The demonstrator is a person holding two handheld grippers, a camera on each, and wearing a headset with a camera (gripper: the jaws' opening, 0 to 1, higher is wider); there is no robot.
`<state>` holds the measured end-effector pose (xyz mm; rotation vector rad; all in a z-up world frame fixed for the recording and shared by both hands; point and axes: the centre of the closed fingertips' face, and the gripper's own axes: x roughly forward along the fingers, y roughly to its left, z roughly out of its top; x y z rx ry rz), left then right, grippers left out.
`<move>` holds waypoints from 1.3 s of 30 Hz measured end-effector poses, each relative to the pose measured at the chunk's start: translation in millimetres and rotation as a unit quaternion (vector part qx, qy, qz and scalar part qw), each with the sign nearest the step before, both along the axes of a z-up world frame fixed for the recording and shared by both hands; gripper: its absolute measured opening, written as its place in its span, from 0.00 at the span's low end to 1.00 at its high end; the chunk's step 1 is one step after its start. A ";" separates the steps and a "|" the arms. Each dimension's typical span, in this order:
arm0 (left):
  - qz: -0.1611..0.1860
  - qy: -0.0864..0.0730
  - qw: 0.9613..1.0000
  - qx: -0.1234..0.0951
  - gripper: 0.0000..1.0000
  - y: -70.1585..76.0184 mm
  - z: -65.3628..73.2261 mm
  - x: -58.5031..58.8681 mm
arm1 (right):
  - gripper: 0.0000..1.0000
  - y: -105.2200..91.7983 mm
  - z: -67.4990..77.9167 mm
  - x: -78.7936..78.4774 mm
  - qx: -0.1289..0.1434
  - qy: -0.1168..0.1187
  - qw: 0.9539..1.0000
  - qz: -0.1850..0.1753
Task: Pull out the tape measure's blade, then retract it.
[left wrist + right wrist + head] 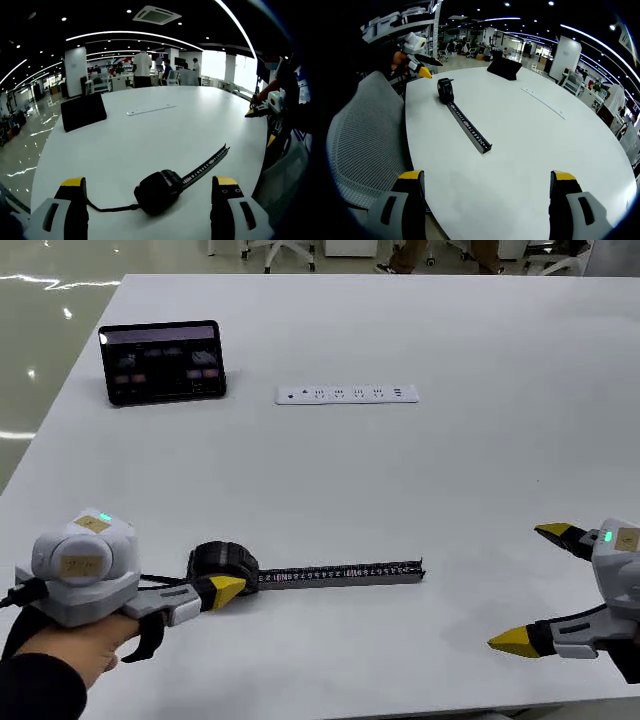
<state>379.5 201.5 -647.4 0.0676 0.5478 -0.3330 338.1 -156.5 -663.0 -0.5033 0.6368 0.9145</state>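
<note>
The black tape measure (222, 564) lies on the white table (400, 480) near its front edge. Its blade (340, 574) is drawn out to the right and lies flat, ending in a hook. My left gripper (222, 578) is open around the case, one yellow fingertip (229, 590) just in front of it. In the left gripper view the case (159, 190) sits between the spread jaws, touching neither, with a black strap trailing left. My right gripper (531, 586) stands open at the lower right, past the blade's end (482, 146), holding nothing.
A dark tablet (161, 362) stands propped at the back left. A white power strip (346, 394) lies flat at the middle back. A grey mesh chair (360, 145) is beside the table's near edge. People stand far off in the room.
</note>
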 end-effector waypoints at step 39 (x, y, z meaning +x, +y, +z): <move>0.107 -0.037 0.993 -0.044 1.00 -14.7 -48.9 23.2 | 0.87 68.6 -37.6 59.9 -0.079 0.036 0.981 0.172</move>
